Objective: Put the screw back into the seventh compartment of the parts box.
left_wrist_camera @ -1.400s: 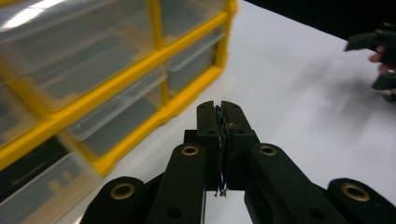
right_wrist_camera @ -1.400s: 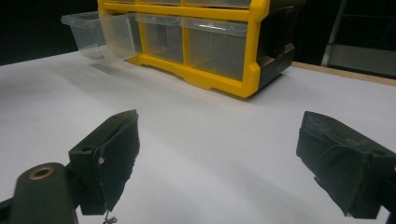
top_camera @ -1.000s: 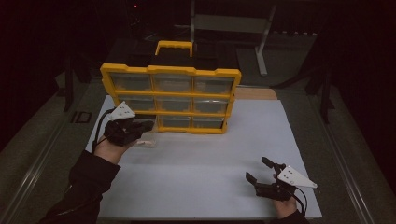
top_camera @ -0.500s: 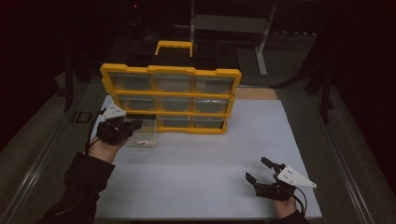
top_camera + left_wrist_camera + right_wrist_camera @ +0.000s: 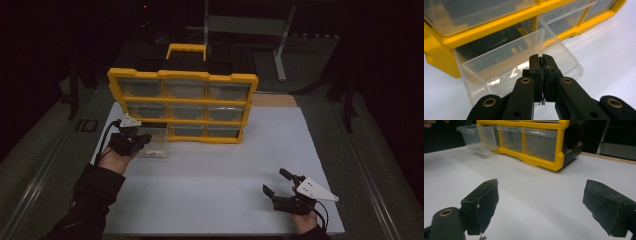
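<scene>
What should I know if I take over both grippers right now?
Left gripper: fingers shut on the front wall of the clear drawer.
Right gripper: open, holding nothing, low over the white table at the near right.
The drawer is the bottom-left one of the yellow organizer, pulled most of the way out.
Left to do: probably draw it free and set it down.

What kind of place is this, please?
Probably a lab or workshop bench set up for recording. A yellow parts organizer with clear drawers stands on a white table, a metal stand rises behind it, and the surroundings are dark.
</scene>
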The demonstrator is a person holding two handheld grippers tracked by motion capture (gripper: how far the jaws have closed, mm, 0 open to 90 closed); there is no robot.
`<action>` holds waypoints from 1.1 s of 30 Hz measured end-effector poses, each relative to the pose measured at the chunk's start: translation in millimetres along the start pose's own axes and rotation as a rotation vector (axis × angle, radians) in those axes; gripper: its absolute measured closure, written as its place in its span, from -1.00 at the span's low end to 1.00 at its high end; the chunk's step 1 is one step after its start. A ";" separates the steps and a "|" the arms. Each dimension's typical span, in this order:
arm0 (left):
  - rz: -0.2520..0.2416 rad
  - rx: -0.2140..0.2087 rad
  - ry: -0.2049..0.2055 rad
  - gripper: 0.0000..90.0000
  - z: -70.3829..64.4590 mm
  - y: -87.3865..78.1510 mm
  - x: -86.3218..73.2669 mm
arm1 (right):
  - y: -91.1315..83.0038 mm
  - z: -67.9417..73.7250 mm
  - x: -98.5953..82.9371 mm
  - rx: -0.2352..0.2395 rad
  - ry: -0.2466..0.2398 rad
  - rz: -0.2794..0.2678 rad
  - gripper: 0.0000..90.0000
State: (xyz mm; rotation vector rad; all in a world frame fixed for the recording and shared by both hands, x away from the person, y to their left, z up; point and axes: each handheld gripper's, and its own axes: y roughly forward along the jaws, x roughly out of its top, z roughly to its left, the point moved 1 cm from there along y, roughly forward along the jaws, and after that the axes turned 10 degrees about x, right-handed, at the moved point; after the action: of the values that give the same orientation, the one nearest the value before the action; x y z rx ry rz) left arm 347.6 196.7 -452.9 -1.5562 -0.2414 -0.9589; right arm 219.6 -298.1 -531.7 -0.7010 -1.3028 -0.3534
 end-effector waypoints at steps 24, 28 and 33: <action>-0.009 -0.017 -0.061 0.59 12.0 -0.4 6.1 | -0.5 -1.3 -1.2 0.001 0.007 0.001 -0.71; -0.051 -0.024 -0.057 0.42 11.6 -12.9 8.3 | -1.2 -2.7 -1.9 -0.001 0.015 -0.001 -0.71; -0.111 -0.033 -0.052 0.11 8.5 -33.9 9.5 | -1.6 -2.2 -1.7 -0.001 0.014 -0.003 -0.71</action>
State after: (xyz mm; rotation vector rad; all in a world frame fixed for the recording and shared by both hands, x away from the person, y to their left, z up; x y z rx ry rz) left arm 335.5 209.4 -421.2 -1.6130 -0.3530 -1.0135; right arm 219.9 -301.0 -533.2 -0.6968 -1.2908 -0.3612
